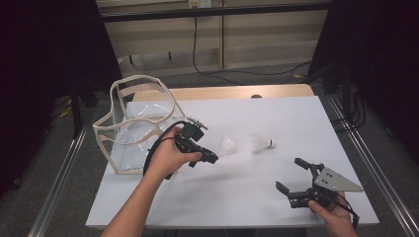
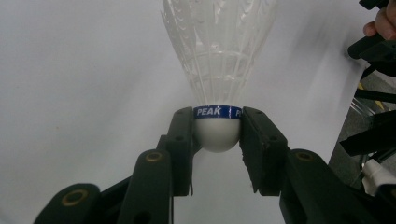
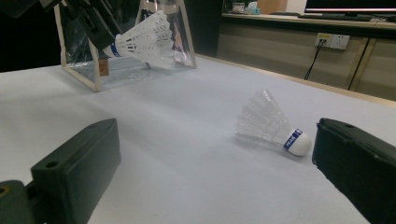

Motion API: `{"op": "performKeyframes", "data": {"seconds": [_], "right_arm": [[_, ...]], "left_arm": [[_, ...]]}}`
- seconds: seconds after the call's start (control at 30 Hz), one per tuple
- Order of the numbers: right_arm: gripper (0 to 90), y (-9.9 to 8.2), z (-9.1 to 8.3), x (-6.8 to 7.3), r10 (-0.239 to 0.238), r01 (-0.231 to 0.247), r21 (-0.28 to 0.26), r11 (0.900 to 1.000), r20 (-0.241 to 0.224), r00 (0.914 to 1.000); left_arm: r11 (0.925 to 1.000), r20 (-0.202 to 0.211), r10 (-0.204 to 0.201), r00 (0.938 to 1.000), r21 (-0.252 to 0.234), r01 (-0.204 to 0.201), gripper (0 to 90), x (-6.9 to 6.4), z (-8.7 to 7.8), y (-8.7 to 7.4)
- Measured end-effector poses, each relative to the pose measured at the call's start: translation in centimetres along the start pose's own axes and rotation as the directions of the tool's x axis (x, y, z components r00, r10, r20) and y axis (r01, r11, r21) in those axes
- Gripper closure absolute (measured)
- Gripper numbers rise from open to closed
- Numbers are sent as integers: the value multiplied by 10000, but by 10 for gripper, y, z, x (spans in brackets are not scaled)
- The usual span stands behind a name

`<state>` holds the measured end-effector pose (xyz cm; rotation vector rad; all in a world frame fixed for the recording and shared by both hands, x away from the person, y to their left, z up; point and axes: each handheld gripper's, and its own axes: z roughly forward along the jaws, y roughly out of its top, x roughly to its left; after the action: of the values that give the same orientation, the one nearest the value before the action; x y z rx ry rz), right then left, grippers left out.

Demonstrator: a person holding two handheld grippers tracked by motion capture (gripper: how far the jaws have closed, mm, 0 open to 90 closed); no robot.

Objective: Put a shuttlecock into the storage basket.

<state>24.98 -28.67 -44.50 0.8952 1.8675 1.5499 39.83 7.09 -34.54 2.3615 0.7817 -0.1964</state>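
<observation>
White rectangular worktop (image 1: 257, 197), pale wooden strip along its far edge. Near the left edge, toward the far left corner, a clear plastic bag with cream fabric trim (image 1: 129, 129), standing open.

Left gripper (image 1: 211, 158) held just right of the bag, roughly midway between near and far edges, jaws pointing toward the right edge. Jaws closed onto the rounded white cork of a white plastic shuttlecock with a blue "PEAK" band (image 2: 217, 70); in the left gripper view, one black jaw pressed against each side of the cork just below the band, skirt fanning away from the gripper. In the right gripper view, that shuttlecock (image 3: 142, 39) lifted clear of the worktop, in front of the bag (image 3: 100, 70), skirt pointing away from the black jaws gripping it.

Second white plastic shuttlecock with a blue band (image 1: 260, 143) lying on its side near the middle of the worktop, just right of the held one, cork toward the right edge. In the right gripper view (image 3: 273, 123), resting on the white surface, apart from both jaws.

Right gripper (image 1: 292, 174) near the near right corner, grey three-cornered plate on top, hand at the near edge. Jaws spread wide, nothing between them, well apart from the lying shuttlecock.
</observation>
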Motion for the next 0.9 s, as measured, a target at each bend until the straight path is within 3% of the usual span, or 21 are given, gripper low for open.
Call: {"op": "performKeyframes", "data": {"seconds": [0.7, 0.73, 0.9], "right_arm": [[7, 0, 0, 0, 12, -12, -32, 10000, 14, 10000], [7, 0, 0, 0, 9, -9, -36, 10000, 4, 10000], [7, 0, 0, 0, 18, -17, -31, 10000, 38, 10000]], "left_arm": [[9997, -66, -172, 9998, -165, 171, 658, -3, -14, 8], [10000, -52, -47, 10000, -57, 47, 658, -2, -15, 8], [9997, 10, -224, 9997, -128, 224, 658, -2, -18, 10]]}}
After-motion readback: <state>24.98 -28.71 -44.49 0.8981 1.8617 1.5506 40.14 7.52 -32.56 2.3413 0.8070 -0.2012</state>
